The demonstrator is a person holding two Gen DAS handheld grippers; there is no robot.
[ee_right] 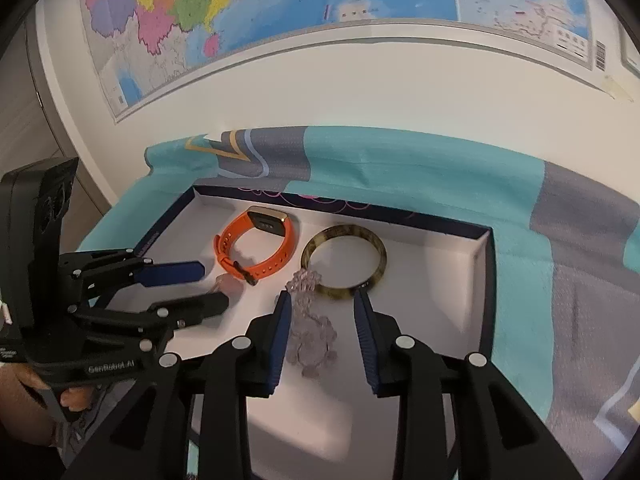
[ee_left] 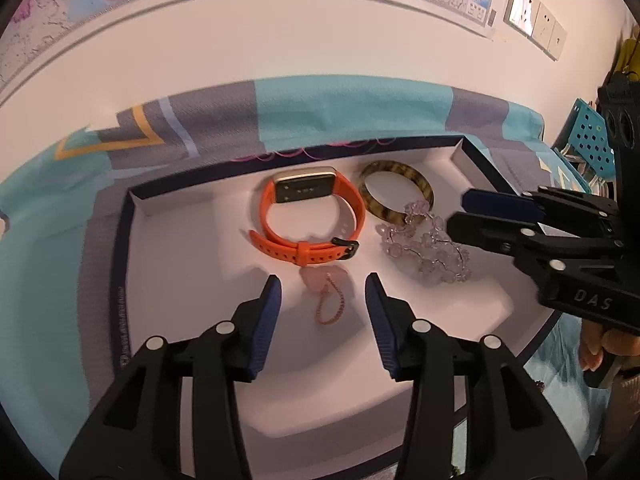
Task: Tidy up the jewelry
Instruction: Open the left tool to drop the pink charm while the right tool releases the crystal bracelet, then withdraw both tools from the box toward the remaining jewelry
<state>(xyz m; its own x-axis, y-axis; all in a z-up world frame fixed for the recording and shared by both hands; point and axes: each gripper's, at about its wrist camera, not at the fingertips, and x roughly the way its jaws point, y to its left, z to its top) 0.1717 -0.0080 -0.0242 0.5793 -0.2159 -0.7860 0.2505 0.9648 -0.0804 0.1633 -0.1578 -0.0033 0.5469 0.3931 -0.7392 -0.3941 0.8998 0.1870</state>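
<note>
a shallow white-lined box point(ee_left: 168, 240) with a dark rim lies on a teal and grey cloth point(ee_left: 340, 108), and everything is placed here relative to that box. inside it, toward the far wall, an orange watch point(ee_left: 308, 216) lies curled with its strap buckled. just beside the watch, also near the far wall, sits a tortoiseshell bangle point(ee_left: 396, 194). a clear bead bracelet point(ee_left: 428, 248) lies bunched on the box floor, touching the bangle's near edge. nearer the box's front, a small pink pendant on a fine chain point(ee_left: 326, 294) rests just in front of the watch strap.

the left gripper point(ee_left: 323, 280) hovers over the box floor with its jaws apart, the pendant lying between them, untouched. the right gripper point(ee_right: 322, 300) stands over the bead bracelet with jaws apart; the beads lie between the blue pads point(ee_right: 280, 336), and nothing is clamped.

a map point(ee_right: 280, 8) hangs on the wall behind the box.
</note>
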